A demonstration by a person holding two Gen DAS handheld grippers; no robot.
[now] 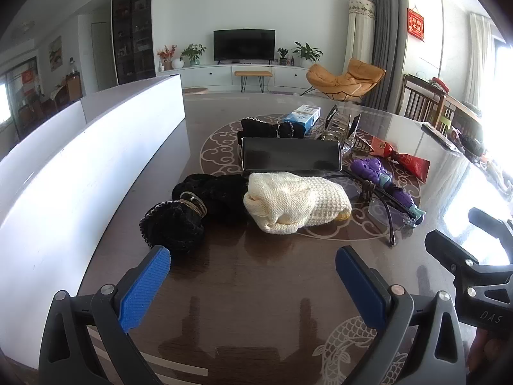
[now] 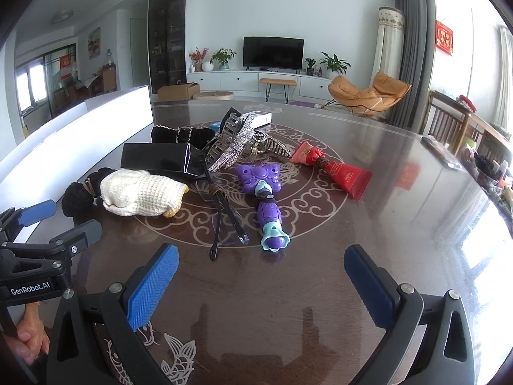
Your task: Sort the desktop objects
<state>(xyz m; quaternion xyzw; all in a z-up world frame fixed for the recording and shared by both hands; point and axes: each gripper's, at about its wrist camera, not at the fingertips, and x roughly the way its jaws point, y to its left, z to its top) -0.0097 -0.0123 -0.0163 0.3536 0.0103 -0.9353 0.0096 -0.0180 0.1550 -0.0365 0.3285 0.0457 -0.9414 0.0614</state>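
On the dark round table (image 1: 256, 288) lie a cream knitted pouch (image 1: 295, 205), a black velvet pouch (image 1: 179, 221), a black box (image 1: 290, 158), glasses (image 1: 381, 205), a purple toy (image 1: 381, 176) and a red tube (image 1: 404, 158). My left gripper (image 1: 253, 261) is open and empty, just short of both pouches. My right gripper (image 2: 261, 261) is open and empty, close to the purple toy (image 2: 267, 205) and glasses (image 2: 224, 221). The cream pouch (image 2: 141, 197), black box (image 2: 160, 160), sparkly hair clips (image 2: 237, 142) and red tube (image 2: 336, 168) lie beyond.
A white divided bin (image 1: 80, 147) stands along the table's left side. A blue-white box (image 1: 303, 115) and another black pouch (image 1: 269, 128) lie at the far side. Wooden chairs (image 1: 426, 102) stand at the right. The other gripper (image 2: 35, 256) shows at the right wrist view's left edge.
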